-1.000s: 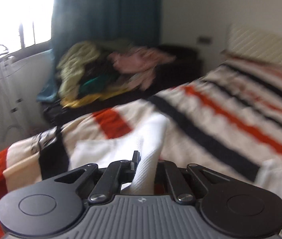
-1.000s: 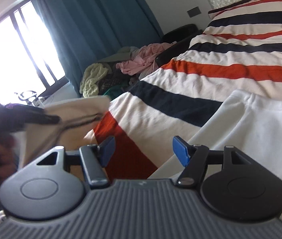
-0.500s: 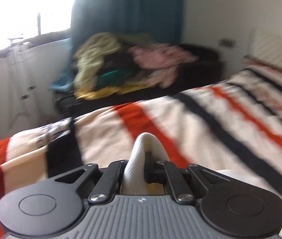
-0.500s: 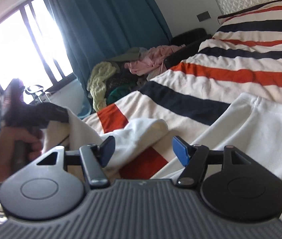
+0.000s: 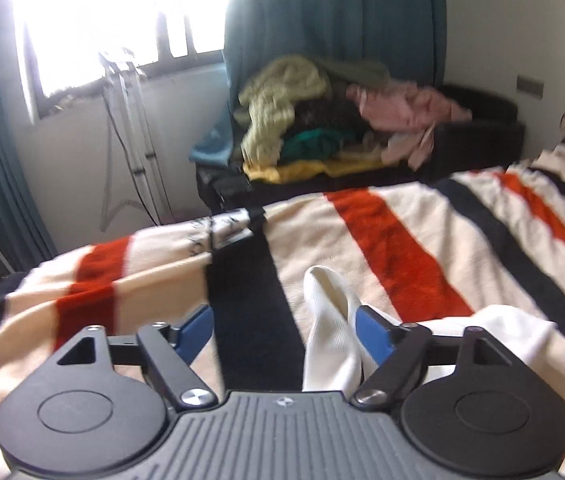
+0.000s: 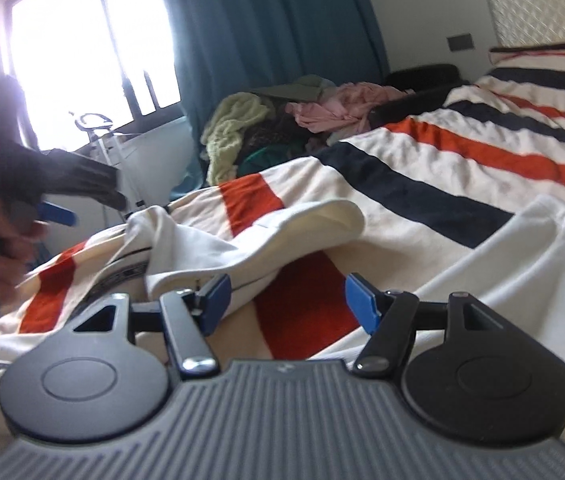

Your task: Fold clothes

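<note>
Blue-padded fingers [image 5: 372, 334] of the left gripper [image 5: 284, 330] stand wide apart, and a fold of the white garment [image 5: 334, 320] stands up between them, leaning against the right-hand pad without being pinched. The right gripper [image 6: 286, 300] is spread just as wide with nothing in it; its left pad [image 6: 214, 296] sits at the hem of the same white garment [image 6: 266, 236], its right pad over the bare blanket.

That garment lies on the striped blanket [image 6: 462, 160], near the foot end of the bed. One sleeve-like flap is turned over a red stripe, while a larger white panel [image 6: 522, 264] spreads flat toward the headboard side. Seen from the right wrist, the left gripper [image 6: 56, 210] hovers above the crumpled end, gripped by a bare hand [image 6: 0, 236].

Beyond the blanket's far edge a heap of unfolded clothes [image 5: 322, 120] sits on a dark bench, with teal curtains [image 6: 274, 32] and a bright window behind it.

With neither gripper holding anything, the risk I see is the upright fold slumping and undoing the crease as the left tool moves away. The cloth resting on the pad could also drag along and skew the flap. A careless regrasp might catch the soft blanket together with the garment.
</note>
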A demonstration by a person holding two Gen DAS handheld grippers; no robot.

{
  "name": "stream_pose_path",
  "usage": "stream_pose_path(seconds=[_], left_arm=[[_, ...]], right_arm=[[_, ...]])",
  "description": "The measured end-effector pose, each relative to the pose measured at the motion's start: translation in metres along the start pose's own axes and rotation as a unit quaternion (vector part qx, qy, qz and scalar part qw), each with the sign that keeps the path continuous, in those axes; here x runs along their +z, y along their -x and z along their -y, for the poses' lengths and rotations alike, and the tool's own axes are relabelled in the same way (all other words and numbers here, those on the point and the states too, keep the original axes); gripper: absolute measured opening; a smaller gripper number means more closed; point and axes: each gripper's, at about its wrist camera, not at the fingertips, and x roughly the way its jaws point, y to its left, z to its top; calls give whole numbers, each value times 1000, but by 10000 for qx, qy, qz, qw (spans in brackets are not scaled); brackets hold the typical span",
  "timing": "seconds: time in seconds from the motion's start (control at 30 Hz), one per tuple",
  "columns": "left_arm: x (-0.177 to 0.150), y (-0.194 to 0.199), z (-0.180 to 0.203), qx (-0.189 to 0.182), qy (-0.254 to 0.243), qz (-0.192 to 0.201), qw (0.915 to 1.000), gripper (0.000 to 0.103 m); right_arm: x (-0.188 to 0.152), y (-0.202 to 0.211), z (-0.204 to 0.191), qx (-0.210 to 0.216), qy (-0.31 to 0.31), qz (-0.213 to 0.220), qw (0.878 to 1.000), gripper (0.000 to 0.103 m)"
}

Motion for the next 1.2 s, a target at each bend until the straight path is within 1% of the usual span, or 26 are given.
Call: stream_pose_path(seconds=[0.07,0.13,0.2,0.23,0.3,0.37,0.5,0.53,0.67,0.73,0.77,0.8,0.83,0.93,0.97,1.03,1.1,1.2], left_arm=[[-15,47,-7,99,86,147,9998,84],[-39,92,-13,236,170,225,9993,84],[-66,133,-20,370,428,223,9982,84],[-81,152,-23,379,609,221,9972,84],[-109,180,-32,408,917,151,9948,85],[-131,202,-36,588,981,63,9934,85],[-158,237,-44,847,952,192,9917,85],[-162,244,-46,862,1007,232,9909,85],[-175,262,-55,727,1440,357,9863,85],[-183,267,-57,707,1565,378,9844,86],[-185,266,-58,741,1561,382,9842,86],[-186,264,-59,782,1544,385,9842,86],[-188,262,-61,824,1528,387,9841,86],[-188,252,-64,1107,1169,415,9861,86],[-188,249,-67,1108,1186,399,9859,86],[-188,243,-75,1024,1329,345,9852,86],[-189,235,-82,943,1512,235,9837,86],[-189,224,-86,818,1559,126,9843,86]], right_arm=[[2,8,-2,22,41,63,10000,67],[4,15,-5,21,129,112,9999,67],[4,22,-8,26,226,162,9996,67],[4,25,-11,36,314,183,9993,67],[3,31,-16,76,489,187,9986,66],[2,37,-21,152,616,121,9979,66],[2,53,-29,391,799,178,9959,65],[2,56,-30,434,806,159,9957,60],[4,63,-33,557,785,6,9954,49],[4,64,-34,599,763,-117,9952,34],[4,62,-35,616,738,-238,9951,30],[3,60,-36,649,692,-368,9948,21],[3,59,-37,697,654,-470,9943,16],[1,53,-43,842,614,-736,9918,15],[0,50,-46,889,617,-822,9907,15],[-1,43,-52,942,658,-967,9887,15],[0,30,-62,904,777,-1015,9877,15],[5,0,-81,733,996,-940,9879,15]])
